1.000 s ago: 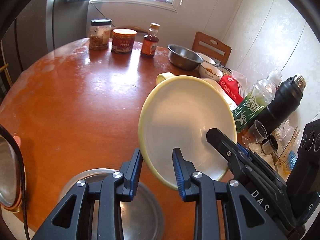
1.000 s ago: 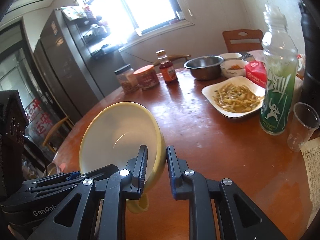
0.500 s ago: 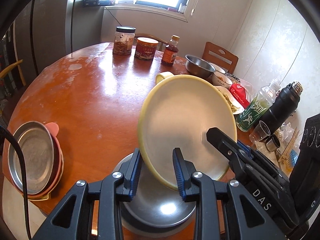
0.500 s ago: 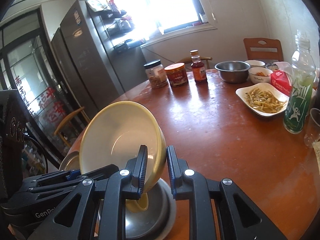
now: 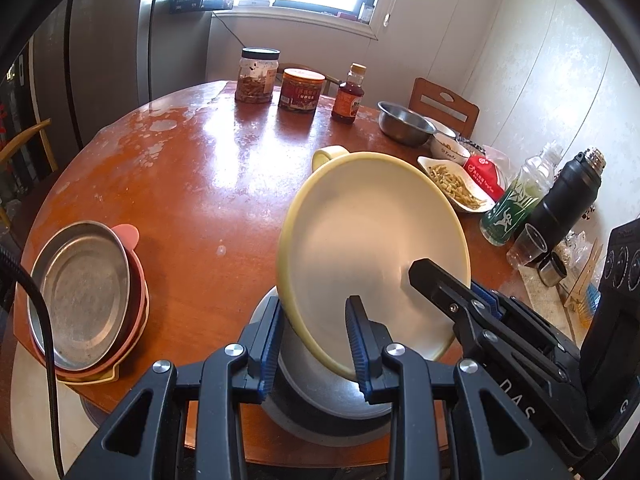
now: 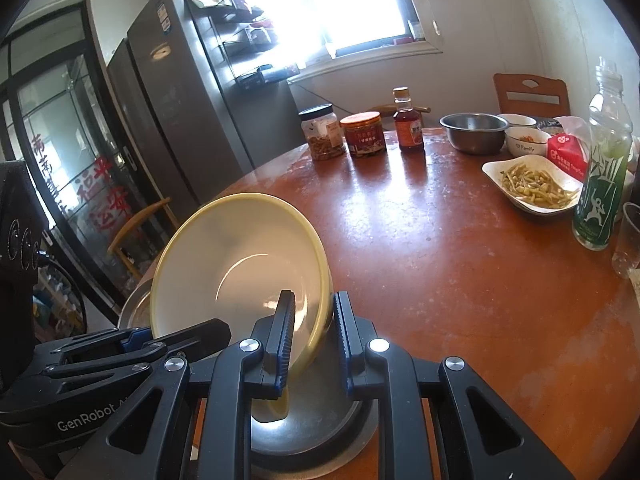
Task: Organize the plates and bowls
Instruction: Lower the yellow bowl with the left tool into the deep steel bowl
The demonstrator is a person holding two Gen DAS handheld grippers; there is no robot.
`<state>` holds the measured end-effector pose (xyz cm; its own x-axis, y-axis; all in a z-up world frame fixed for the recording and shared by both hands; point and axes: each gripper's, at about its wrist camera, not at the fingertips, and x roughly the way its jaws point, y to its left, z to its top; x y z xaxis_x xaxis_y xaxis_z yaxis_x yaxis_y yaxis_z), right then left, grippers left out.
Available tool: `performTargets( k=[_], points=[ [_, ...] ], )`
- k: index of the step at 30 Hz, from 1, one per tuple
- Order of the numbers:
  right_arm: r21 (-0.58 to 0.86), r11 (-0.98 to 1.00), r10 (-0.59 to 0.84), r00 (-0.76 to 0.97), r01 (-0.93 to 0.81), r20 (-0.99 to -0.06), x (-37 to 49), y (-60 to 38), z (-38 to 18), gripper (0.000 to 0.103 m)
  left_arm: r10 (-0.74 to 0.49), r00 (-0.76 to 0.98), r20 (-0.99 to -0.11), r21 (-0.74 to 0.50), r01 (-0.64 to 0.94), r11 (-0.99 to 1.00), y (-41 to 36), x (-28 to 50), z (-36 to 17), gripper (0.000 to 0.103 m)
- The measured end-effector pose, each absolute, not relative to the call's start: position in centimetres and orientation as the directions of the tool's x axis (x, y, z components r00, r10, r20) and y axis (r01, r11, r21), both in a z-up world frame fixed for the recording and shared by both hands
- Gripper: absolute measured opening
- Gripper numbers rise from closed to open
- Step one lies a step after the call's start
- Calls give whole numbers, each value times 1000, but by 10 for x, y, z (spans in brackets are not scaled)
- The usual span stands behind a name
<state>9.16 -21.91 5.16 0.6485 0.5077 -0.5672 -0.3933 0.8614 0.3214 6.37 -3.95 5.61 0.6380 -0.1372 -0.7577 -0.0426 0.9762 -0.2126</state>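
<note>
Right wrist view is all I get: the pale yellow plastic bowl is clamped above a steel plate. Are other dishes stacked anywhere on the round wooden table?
Observer: Yes. At the round wooden table's near left edge, a round steel plate tops a pink plastic dish and a yellow plastic dish.
Operator: How does the left gripper hold the bowl?
Observer: The left gripper straddles the lower rim of the pale yellow plastic bowl, one finger inside and one behind.
Operator: Anything past the green bottle?
Observer: A black flask stands right beside the green bottle.
</note>
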Motion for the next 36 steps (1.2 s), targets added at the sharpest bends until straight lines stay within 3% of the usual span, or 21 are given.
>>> performTargets(
  k=[36],
  points=[
    [243, 887, 453, 640, -392, -621, 79, -212, 16, 22, -54, 635, -770, -96, -33, 995, -54, 54, 27, 31]
  ],
)
